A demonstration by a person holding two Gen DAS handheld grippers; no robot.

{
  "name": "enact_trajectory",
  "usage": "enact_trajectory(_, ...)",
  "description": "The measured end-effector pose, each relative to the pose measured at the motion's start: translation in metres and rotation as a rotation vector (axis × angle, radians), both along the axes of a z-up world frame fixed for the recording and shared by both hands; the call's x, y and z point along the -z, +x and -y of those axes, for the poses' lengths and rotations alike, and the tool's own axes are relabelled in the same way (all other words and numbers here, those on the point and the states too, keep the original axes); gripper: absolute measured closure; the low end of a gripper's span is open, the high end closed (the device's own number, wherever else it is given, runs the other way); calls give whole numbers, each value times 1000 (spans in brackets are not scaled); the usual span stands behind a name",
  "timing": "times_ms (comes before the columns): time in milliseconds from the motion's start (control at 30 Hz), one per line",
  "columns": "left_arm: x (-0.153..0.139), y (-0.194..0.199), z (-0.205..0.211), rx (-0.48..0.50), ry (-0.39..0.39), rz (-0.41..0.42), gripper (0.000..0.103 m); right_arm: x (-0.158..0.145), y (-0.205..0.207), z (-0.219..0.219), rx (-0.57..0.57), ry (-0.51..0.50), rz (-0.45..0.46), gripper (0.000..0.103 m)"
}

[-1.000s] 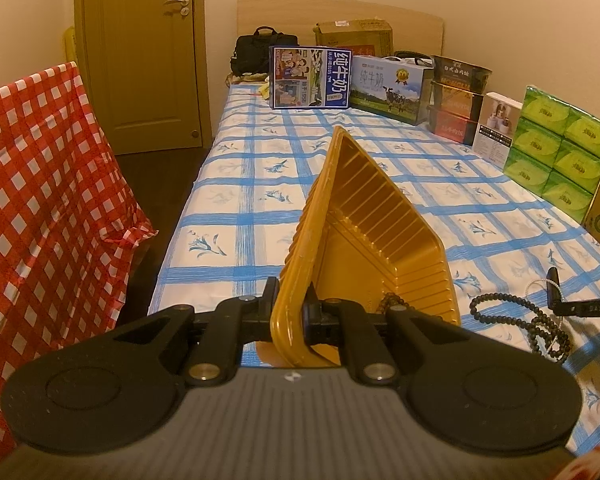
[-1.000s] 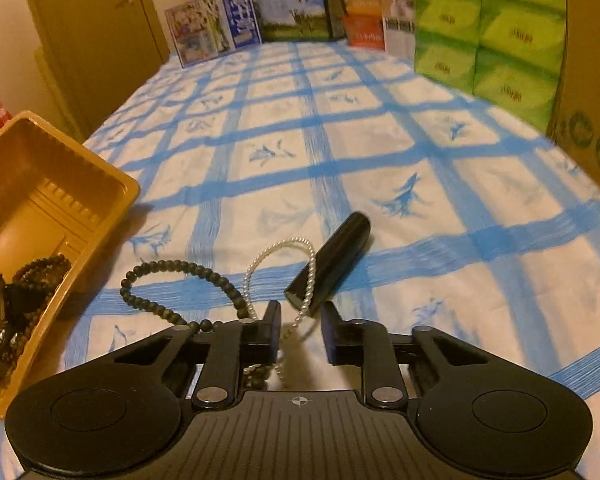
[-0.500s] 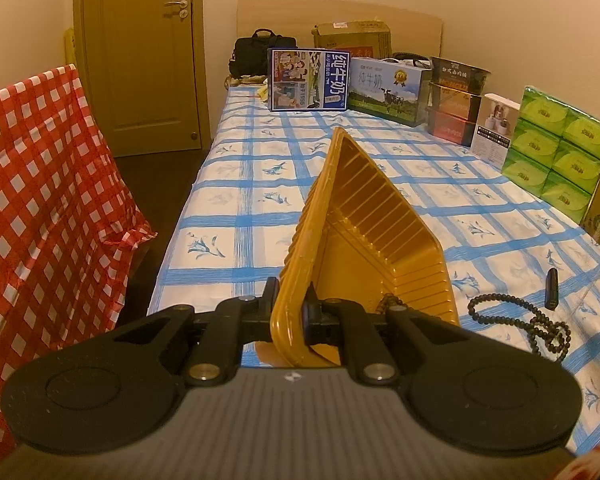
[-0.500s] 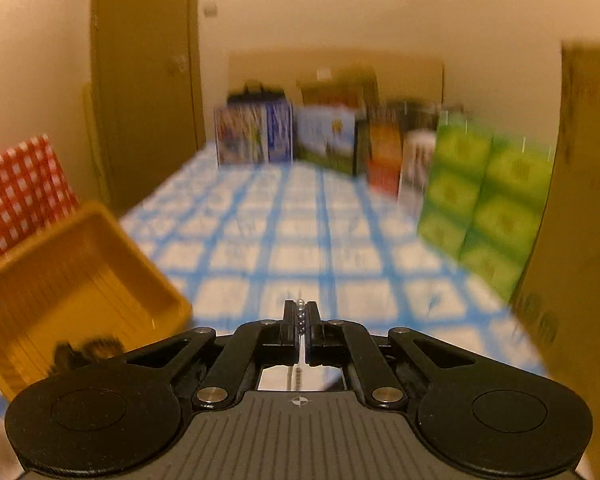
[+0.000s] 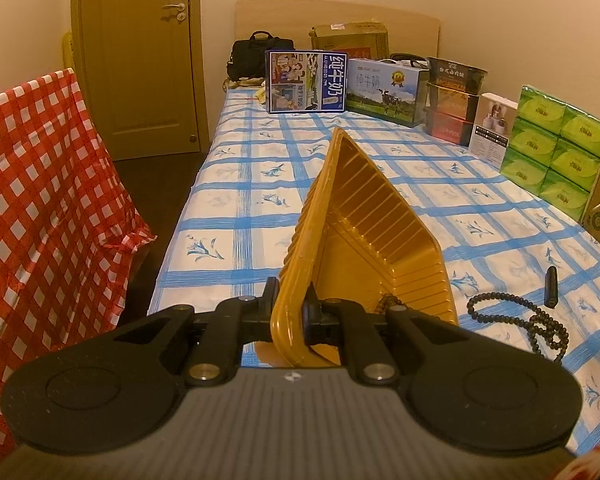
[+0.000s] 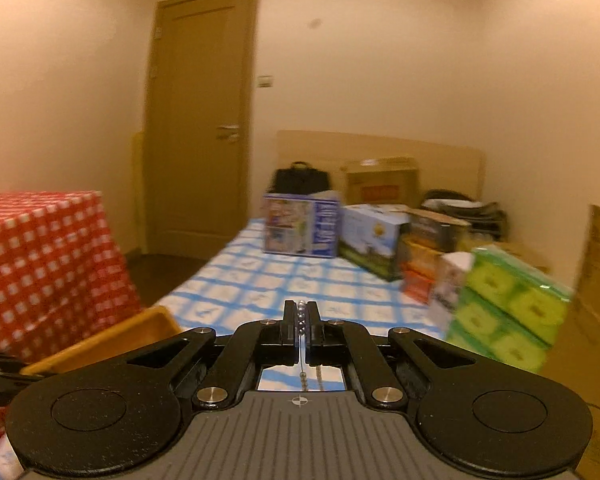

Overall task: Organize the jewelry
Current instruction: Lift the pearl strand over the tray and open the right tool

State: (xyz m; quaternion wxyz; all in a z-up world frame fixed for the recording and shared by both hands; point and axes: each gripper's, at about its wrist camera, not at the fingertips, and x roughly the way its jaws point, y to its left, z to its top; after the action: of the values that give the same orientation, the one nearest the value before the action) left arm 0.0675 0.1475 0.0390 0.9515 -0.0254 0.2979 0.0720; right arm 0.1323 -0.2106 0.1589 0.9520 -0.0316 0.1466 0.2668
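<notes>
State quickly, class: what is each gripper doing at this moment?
Left gripper: closed on the rim of the yellow tray.
Right gripper: closed on the pearl necklace, held above the bed.

A tray (image 5: pixel 384 220) sits on the bed (image 5: pixel 240 184), one rim tilted up. To the tray's right lie a bead string (image 5: pixel 516 312) and a small stick (image 5: pixel 551 287); boxes (image 5: pixel 384 84) stand behind it.
</notes>
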Motion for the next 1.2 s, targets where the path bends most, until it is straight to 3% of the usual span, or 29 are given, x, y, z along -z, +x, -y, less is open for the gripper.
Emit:
enact_trajectory(400,0,2,1,1,-3,0,94,22,4,-120,-305,-5,-83,101)
enact_trajectory(633,3,4,3,3,-7,-1,94,54,34,-182,-366,-61,-106,100)
enact_trajectory(767,4,5,4,4,-8,0,94,75,58,-195,-348,-113,-133,100)
enact_trajectory(933,4,6,4,4,-9,-1,94,107,82,-204,-349,-175,-240,100)
enact_trajectory(1200,4,6,4,3,-9,-1,94,118,87,-178,-304,-132,-291,98)
